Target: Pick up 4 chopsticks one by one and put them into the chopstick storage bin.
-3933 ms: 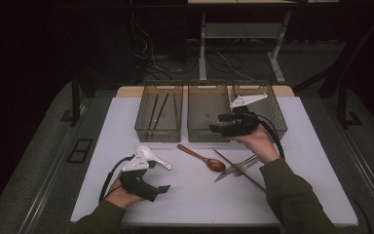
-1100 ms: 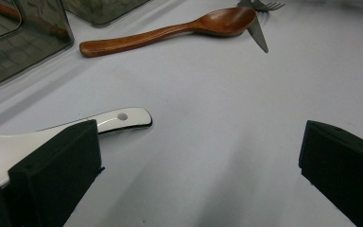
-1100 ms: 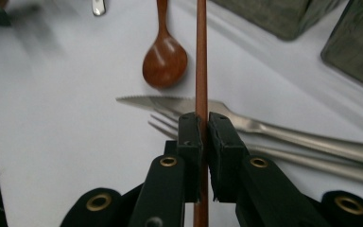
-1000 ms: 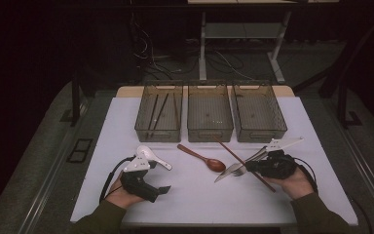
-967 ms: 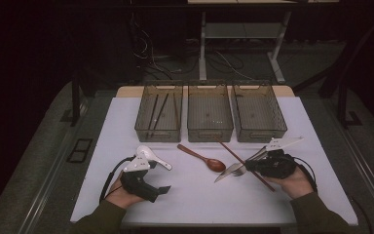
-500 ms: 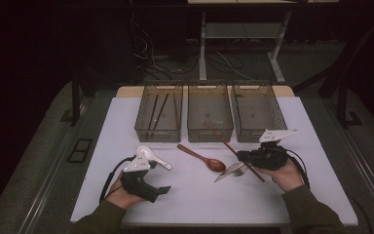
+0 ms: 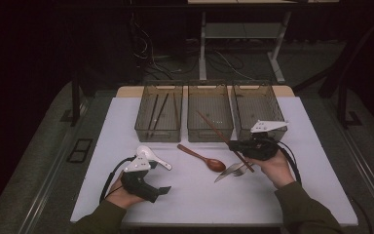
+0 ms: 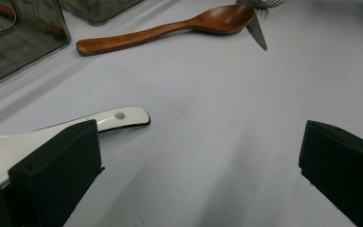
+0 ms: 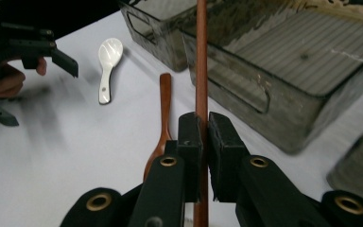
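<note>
The wooden chopstick (image 9: pixel 201 71) sits pinched between the pressed-together jaws of the right tongs (image 9: pixel 200 127), lifted off the desk (image 7: pixel 292 195) and slanting up over the front wall of the middle bin (image 7: pixel 210 132). The left bin (image 7: pixel 158 130) already holds several sticks, so sorting looks partly done; this chopstick has yet to be dropped in. Left on the desk are a wooden spoon (image 7: pixel 202 158), a knife and fork (image 7: pixel 233 169), and a white ceramic spoon (image 8: pixel 75 126) beside the left tongs (image 8: pixel 196 170), which stand spread and empty.
</note>
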`<state>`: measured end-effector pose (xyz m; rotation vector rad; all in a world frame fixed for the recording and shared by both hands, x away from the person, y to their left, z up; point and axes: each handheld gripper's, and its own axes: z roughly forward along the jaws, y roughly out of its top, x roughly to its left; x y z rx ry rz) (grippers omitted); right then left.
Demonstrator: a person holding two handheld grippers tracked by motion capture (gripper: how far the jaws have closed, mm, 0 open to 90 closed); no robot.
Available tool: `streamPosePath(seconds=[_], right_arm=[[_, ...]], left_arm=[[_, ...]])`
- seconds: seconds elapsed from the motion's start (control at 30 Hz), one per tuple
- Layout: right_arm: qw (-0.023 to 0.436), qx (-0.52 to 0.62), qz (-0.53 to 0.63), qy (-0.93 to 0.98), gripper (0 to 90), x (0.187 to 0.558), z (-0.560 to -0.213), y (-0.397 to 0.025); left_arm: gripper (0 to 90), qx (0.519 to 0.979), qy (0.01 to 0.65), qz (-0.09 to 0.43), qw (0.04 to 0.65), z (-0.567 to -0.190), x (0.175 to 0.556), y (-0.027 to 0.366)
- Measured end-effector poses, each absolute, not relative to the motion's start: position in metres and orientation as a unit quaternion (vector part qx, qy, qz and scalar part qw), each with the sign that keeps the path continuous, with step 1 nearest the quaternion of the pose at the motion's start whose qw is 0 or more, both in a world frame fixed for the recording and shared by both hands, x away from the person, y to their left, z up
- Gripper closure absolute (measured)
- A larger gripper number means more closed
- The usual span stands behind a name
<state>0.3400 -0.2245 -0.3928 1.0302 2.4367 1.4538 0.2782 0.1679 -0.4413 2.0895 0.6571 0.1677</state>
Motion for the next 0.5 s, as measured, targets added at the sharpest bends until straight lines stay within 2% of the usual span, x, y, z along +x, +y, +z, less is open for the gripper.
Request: streamPosePath(seconds=[0.5], right_arm=[[0.072, 0.322, 0.512, 0.793, 83.7, 0.369, -0.376, -0.183]], left_arm=[[0.0, 0.847, 0.264, 0.068, 0.457, -0.441, 0.279, 0.169]])
